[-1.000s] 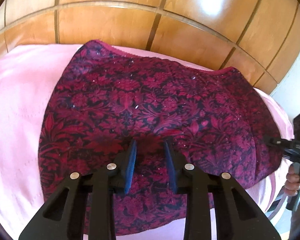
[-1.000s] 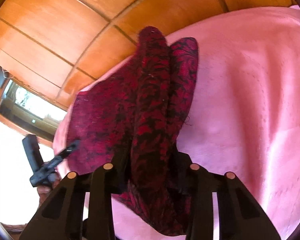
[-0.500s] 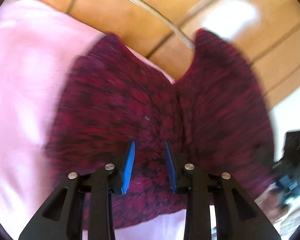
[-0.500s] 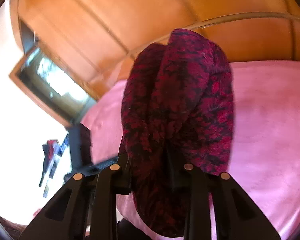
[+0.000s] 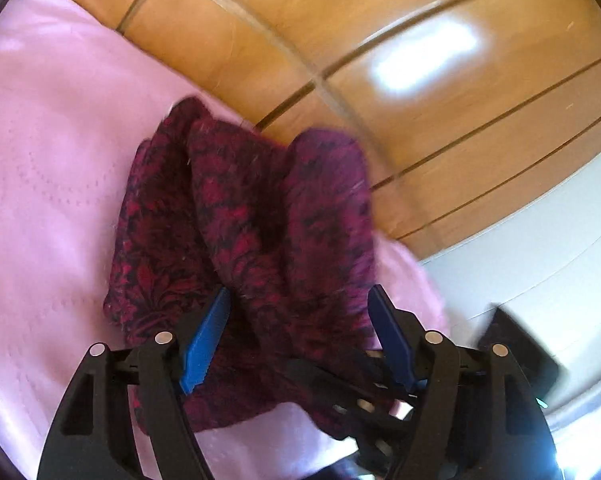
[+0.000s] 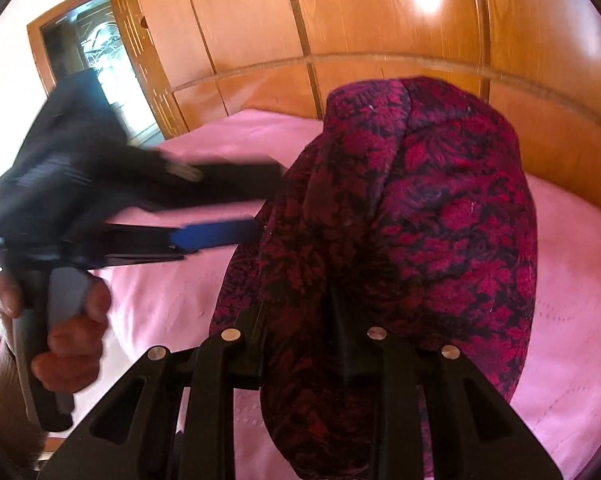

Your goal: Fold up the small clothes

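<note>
The garment (image 5: 256, 240) is dark red cloth with a black floral print, bunched and lifted over the pink bedsheet (image 5: 48, 184). My left gripper (image 5: 298, 304) is open, its blue pads (image 5: 204, 332) spread wide on either side of the hanging cloth. My right gripper (image 6: 300, 320) is shut on a fold of the garment (image 6: 420, 216), which drapes over its fingers and hides the tips. In the right wrist view the left gripper (image 6: 260, 200) reaches in from the left, its blue pad (image 6: 216, 232) at the cloth's edge. The right gripper's black frame (image 5: 352, 396) shows under the cloth in the left wrist view.
A glossy wooden headboard (image 6: 380, 32) runs along the far edge of the bed. A white wall (image 5: 540, 272) lies to the right. A dark doorway with glass (image 6: 88, 64) stands at the far left. A hand (image 6: 68, 336) holds the left gripper's handle.
The garment went from lying spread flat to bunched and lifted. My left gripper opened wide. My right gripper kept its hold and swung toward the left gripper.
</note>
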Demonstrator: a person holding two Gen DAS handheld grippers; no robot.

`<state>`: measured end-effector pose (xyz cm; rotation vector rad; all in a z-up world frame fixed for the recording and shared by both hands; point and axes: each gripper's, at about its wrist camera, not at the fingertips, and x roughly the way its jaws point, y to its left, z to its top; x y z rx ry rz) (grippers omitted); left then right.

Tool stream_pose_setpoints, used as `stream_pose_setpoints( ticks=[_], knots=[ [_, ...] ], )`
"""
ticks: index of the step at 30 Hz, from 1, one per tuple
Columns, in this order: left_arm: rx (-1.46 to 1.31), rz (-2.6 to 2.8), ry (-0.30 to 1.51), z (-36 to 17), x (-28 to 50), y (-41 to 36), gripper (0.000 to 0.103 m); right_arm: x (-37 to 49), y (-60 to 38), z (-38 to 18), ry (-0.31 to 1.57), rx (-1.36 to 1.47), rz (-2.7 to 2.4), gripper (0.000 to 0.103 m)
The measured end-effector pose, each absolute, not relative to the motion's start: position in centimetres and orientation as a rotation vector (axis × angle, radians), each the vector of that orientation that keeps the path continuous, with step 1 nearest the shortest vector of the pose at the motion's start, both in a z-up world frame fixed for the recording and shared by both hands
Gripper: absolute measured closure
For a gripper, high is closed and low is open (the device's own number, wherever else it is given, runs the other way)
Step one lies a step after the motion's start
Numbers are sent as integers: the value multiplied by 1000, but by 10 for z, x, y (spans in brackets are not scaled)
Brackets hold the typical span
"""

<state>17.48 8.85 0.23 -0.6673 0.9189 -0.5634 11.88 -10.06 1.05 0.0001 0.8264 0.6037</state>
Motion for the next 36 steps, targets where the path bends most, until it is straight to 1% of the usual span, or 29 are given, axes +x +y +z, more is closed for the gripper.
stream_pose_setpoints(
  ticks=[5,6,8,9,10,11,12,13,14,19,22,24,27,31,33,36],
  knots=[
    [-663,-583,994,-10,193,63,34,105,-86,4,751,-53,590,79],
    [-639,-592,994,-9,196,56,45,105,-83,2,743,-68,587,79],
    [-553,-554,991,-1,200,45,61,103,-81,0,721,-88,574,79],
    [-520,-548,985,3,200,40,67,102,-82,0,717,-91,572,77],
    [-497,-546,980,7,200,37,70,100,-84,0,708,-82,572,71],
    [-487,-547,981,8,201,35,72,98,-88,1,706,-69,586,69],
    [-462,-543,977,12,200,32,74,96,-94,5,710,-48,617,64],
    [-427,-532,968,15,200,29,75,92,-104,10,714,-16,661,59],
    [-406,-524,963,16,204,24,76,89,-113,14,720,10,695,57],
    [-332,-511,926,30,204,19,79,85,-195,45,700,213,743,54],
    [-285,-516,895,43,192,24,81,102,-229,38,707,210,589,53],
    [-247,-513,874,53,185,27,81,115,-238,19,757,197,526,54],
    [-228,-501,858,60,185,39,82,123,-215,-4,816,147,549,56],
    [-211,-431,849,62,182,63,82,118,-161,-5,791,38,614,56],
    [-231,-381,876,48,185,80,82,120,-143,-9,798,13,627,56],
    [-236,-303,931,12,189,90,82,117,-122,-17,804,-45,630,55]
  ],
)
